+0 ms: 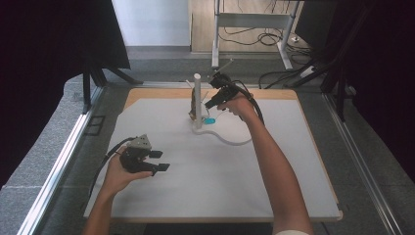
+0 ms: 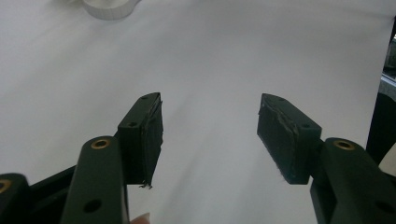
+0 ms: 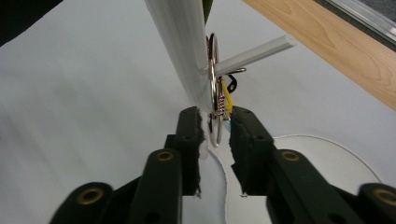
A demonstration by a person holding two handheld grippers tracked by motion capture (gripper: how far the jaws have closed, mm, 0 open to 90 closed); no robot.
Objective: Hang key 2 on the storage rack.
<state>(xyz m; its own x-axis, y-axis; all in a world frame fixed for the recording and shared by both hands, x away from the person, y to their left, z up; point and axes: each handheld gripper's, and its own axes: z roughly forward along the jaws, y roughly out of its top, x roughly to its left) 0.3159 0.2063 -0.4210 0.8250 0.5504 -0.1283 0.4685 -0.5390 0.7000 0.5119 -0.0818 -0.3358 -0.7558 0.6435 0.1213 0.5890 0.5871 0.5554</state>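
A white stand with an upright post (image 1: 197, 98) rises from the far middle of the white sheet. In the right gripper view a side peg (image 3: 254, 53) sticks out of the post (image 3: 180, 42), and a metal key ring (image 3: 214, 140) with a yellow piece (image 3: 227, 100) hangs on it. My right gripper (image 3: 215, 119) has its jaws on either side of the ring's lower part, slightly apart, with a thin gap on each side. From above, that gripper (image 1: 208, 104) points at the post, near a turquoise tag (image 1: 209, 120). My left gripper (image 1: 160, 160) rests low at the front left, open with nothing between its fingers (image 2: 144, 135).
The stand's flat white base (image 1: 230, 139) curves out to the right of the post. The sheet lies on a wooden table (image 1: 147, 93) whose far edge shows behind the stand. A white rounded rim (image 2: 109, 7) shows at the top of the left gripper view.
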